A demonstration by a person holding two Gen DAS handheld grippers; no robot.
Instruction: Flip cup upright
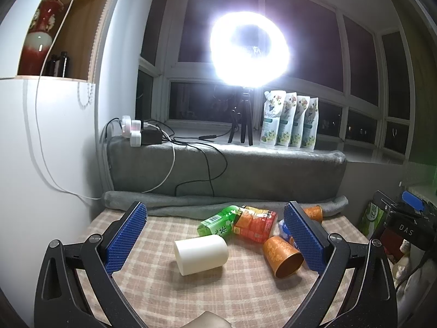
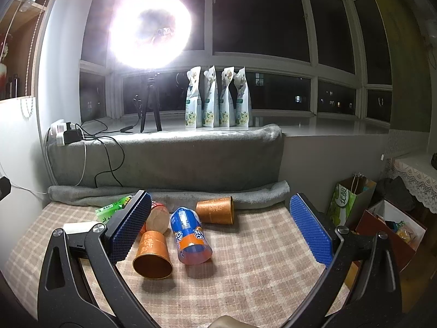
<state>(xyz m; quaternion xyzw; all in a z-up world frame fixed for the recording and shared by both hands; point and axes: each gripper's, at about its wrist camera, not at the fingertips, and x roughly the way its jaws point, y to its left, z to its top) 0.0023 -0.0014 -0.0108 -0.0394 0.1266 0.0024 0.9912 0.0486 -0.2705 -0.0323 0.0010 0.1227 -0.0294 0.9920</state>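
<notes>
White cup (image 1: 201, 254): plain, smooth, on its side
Left gripper (image 1: 215, 235): spread wide, empty
Right gripper (image 2: 222, 231): spread wide, empty

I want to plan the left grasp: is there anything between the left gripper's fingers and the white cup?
No. In the left wrist view, only bare checked cloth lies between the open left gripper and the white cup on its side.

Lying tipped on the checked tabletop (image 1: 218, 295): white cup (image 1: 201, 254) at centre; bottle (image 1: 218, 222) at its 1 o'clock, touching snack can (image 1: 255, 225) further right. Near copper cup (image 2: 153, 255) just left of Oreo cup (image 2: 189, 239); far copper cup (image 2: 215, 210) at 12, against rolled towel (image 2: 169, 192). Behind, four pouches (image 2: 217, 98) right of tripod (image 2: 150, 104).
</notes>
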